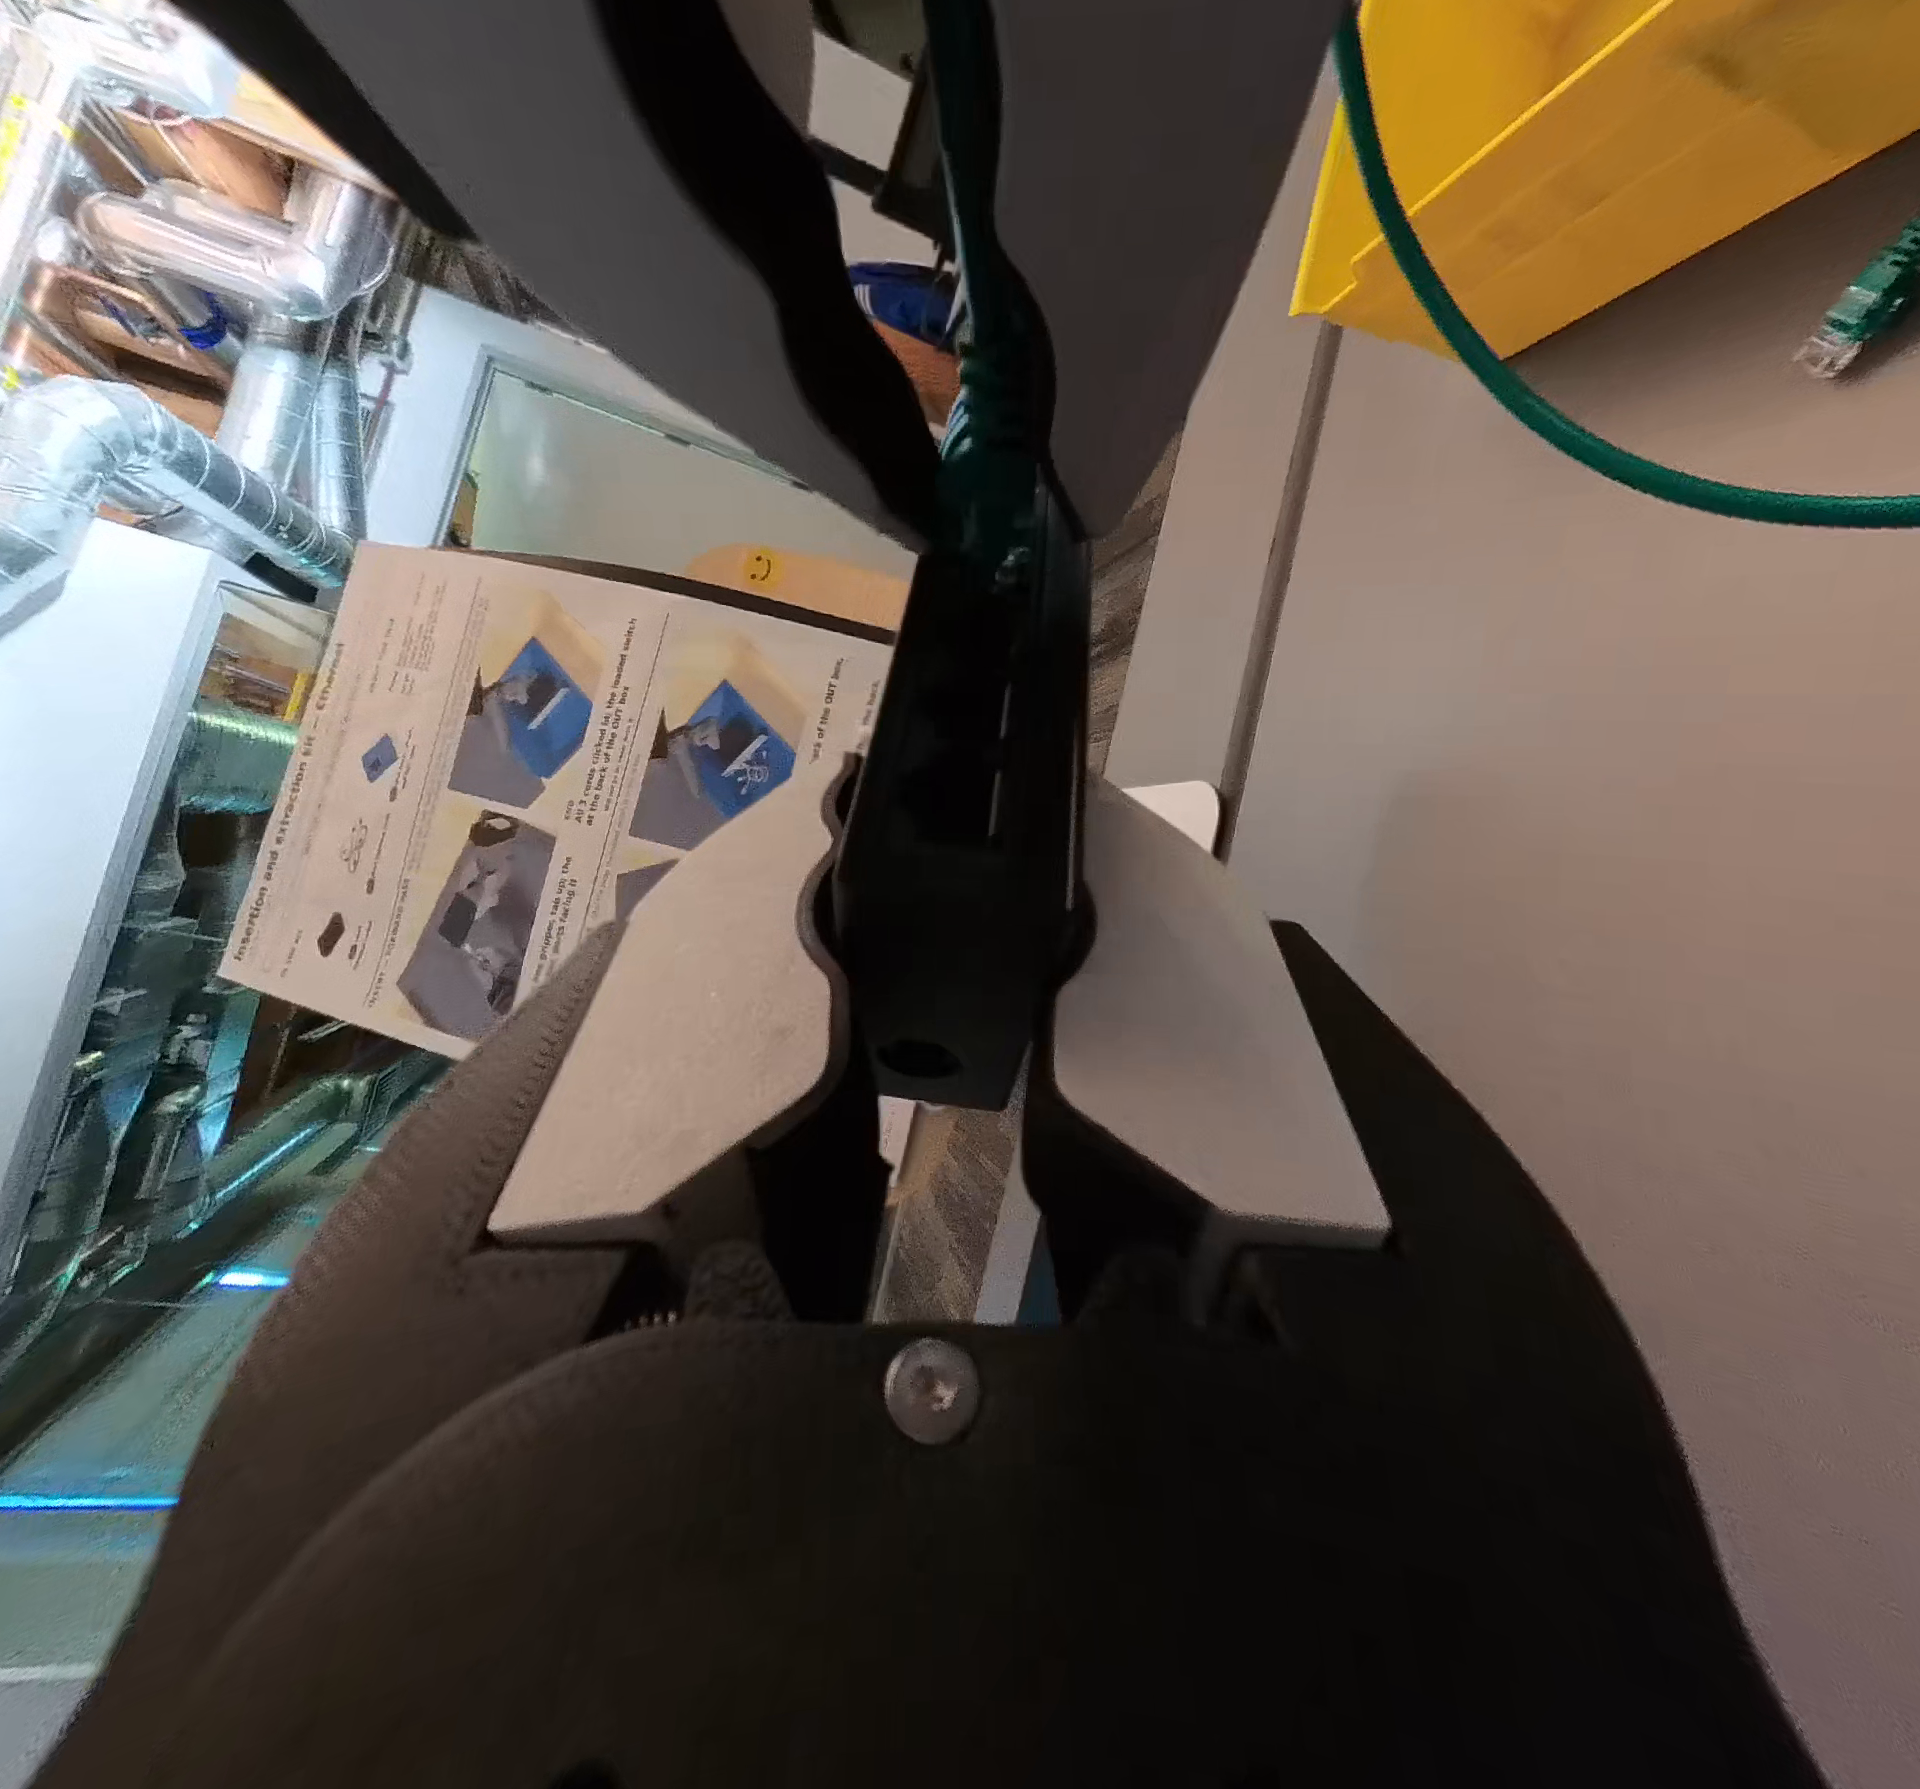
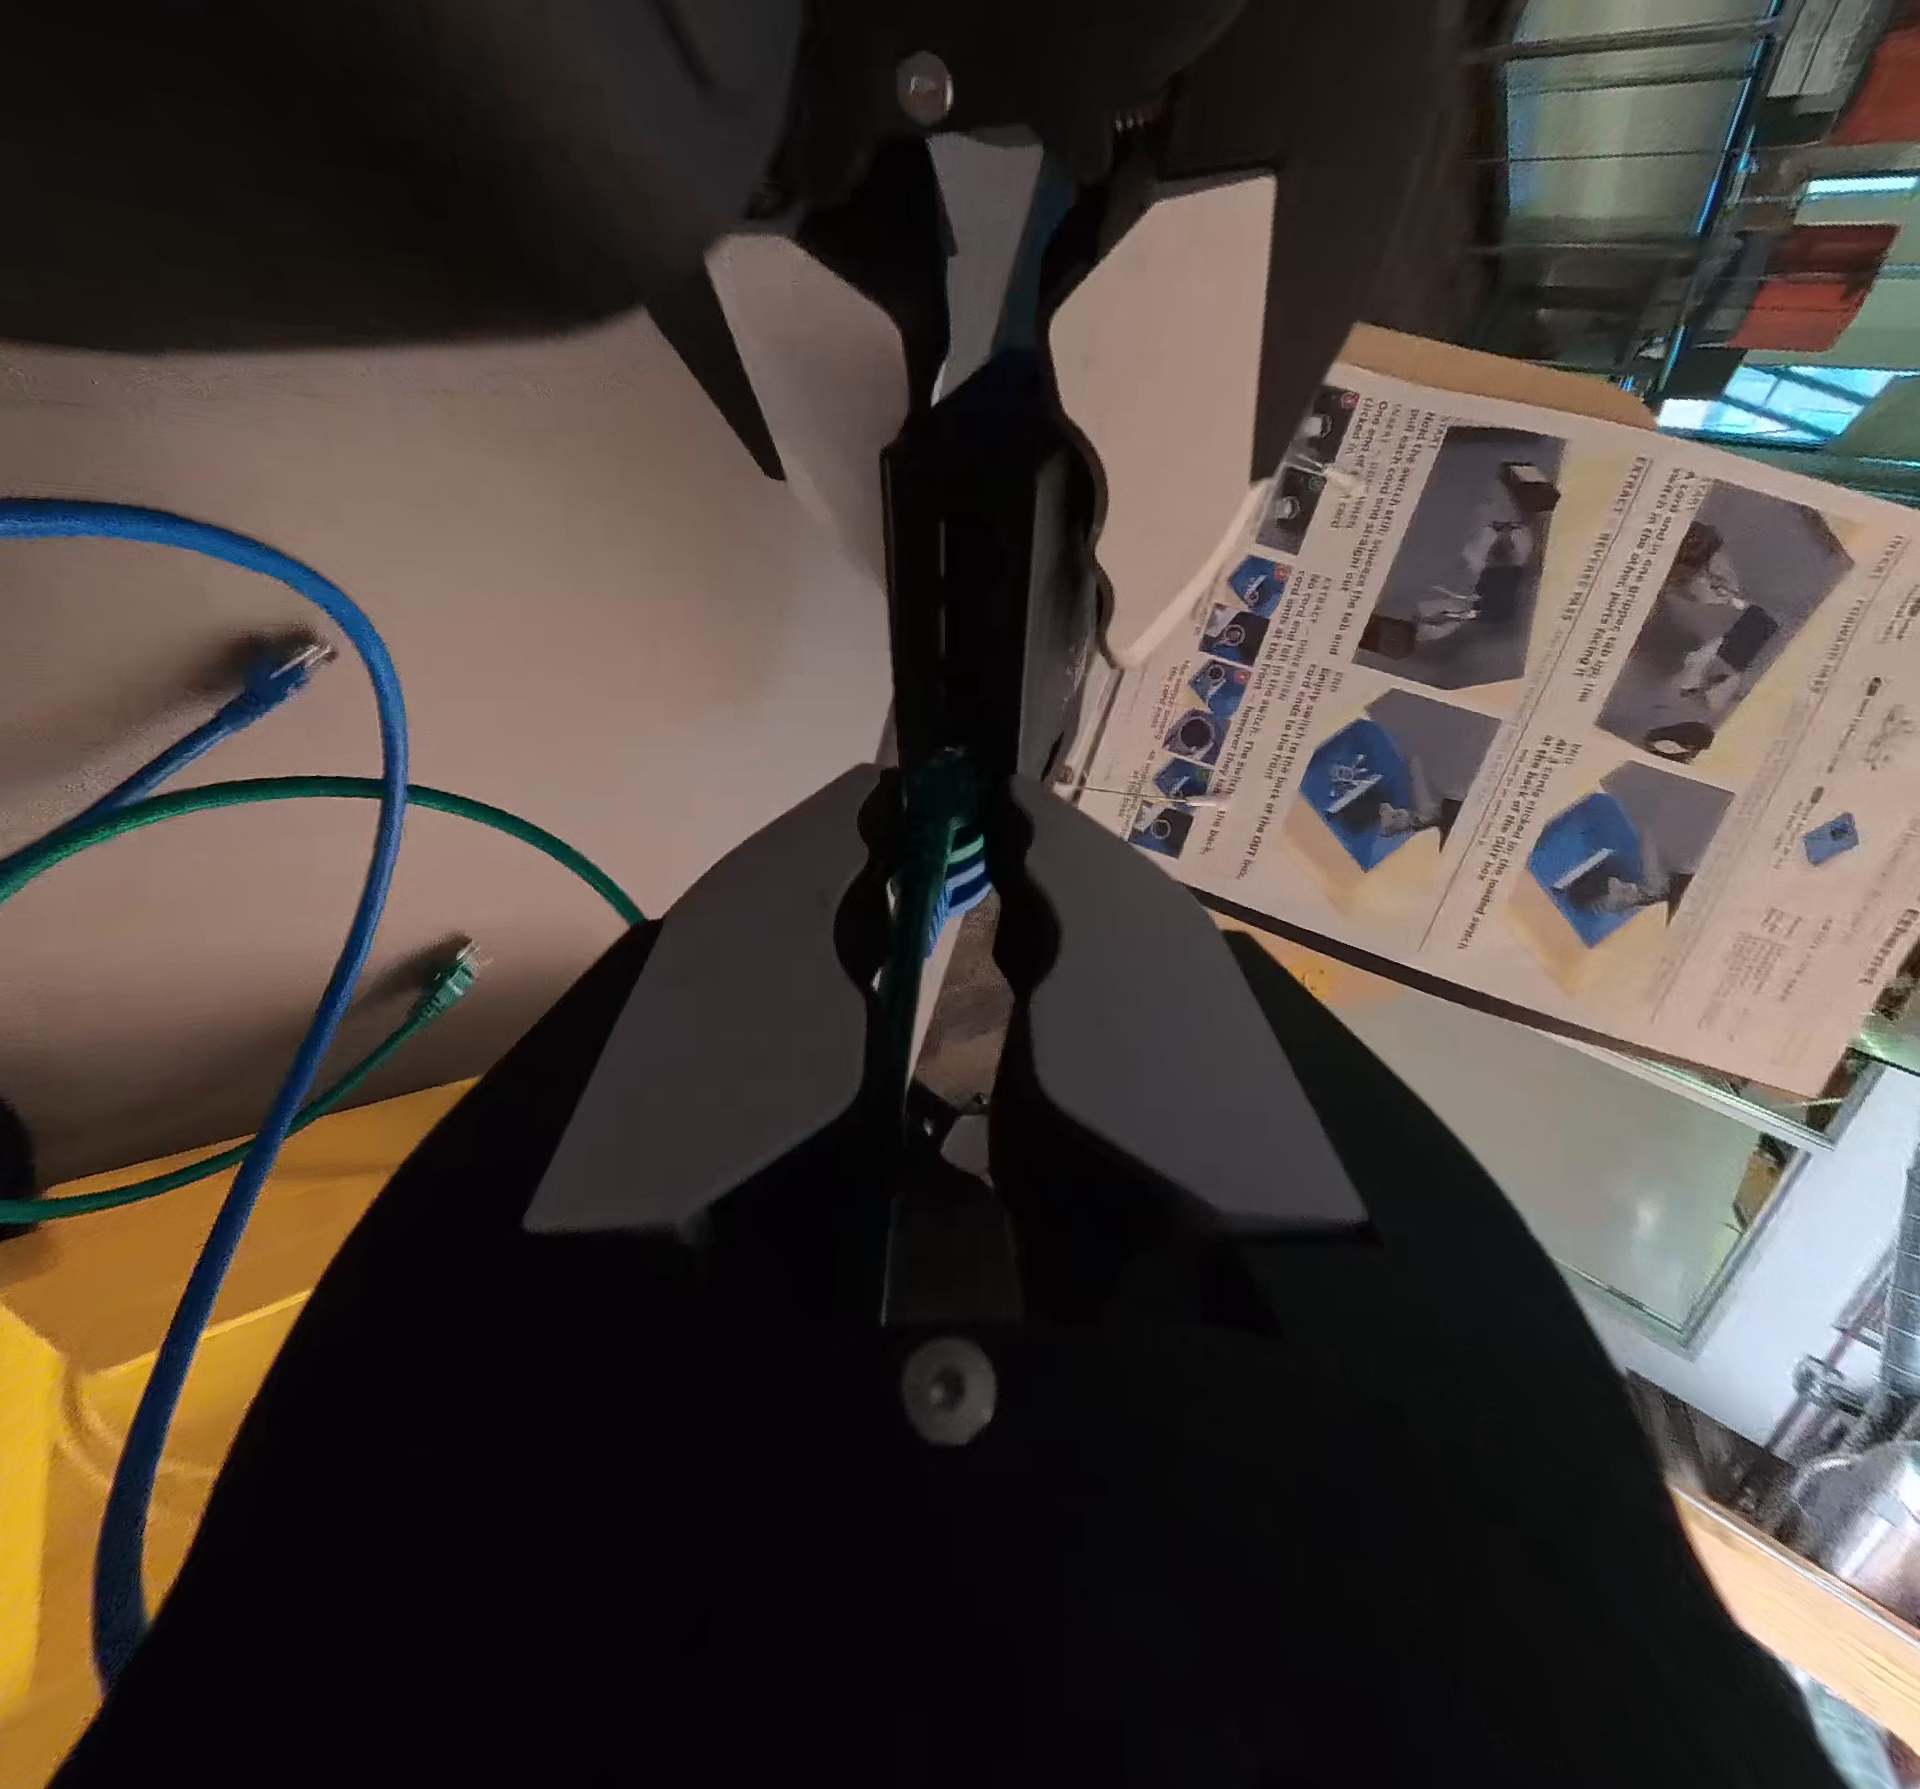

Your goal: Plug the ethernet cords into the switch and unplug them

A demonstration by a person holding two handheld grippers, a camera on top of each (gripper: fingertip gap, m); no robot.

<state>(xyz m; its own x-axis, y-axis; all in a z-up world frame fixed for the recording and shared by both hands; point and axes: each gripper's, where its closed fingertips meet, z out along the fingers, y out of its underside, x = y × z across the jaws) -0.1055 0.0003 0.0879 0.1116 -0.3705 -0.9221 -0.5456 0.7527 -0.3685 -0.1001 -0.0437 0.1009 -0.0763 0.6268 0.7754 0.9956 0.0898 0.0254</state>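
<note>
The left claw (image 1: 951,908) is clamped on a black switch (image 1: 961,866), held in the air. Facing it, the right claw (image 2: 935,866) is closed around a green cord's plug (image 2: 940,804) at the switch's far end. On the grey bench (image 2: 623,596) lie a blue cord (image 2: 364,700) and the green cord's loose end (image 2: 447,981), beside a yellow bin (image 1: 1621,129) and an instruction sheet (image 2: 1507,721).

Left gripper (image 1: 951,918) fingers clamping black switch (image 1: 961,866), green cord (image 1: 992,389) plugged in, yellow bin (image 1: 1621,129) beside
</note>
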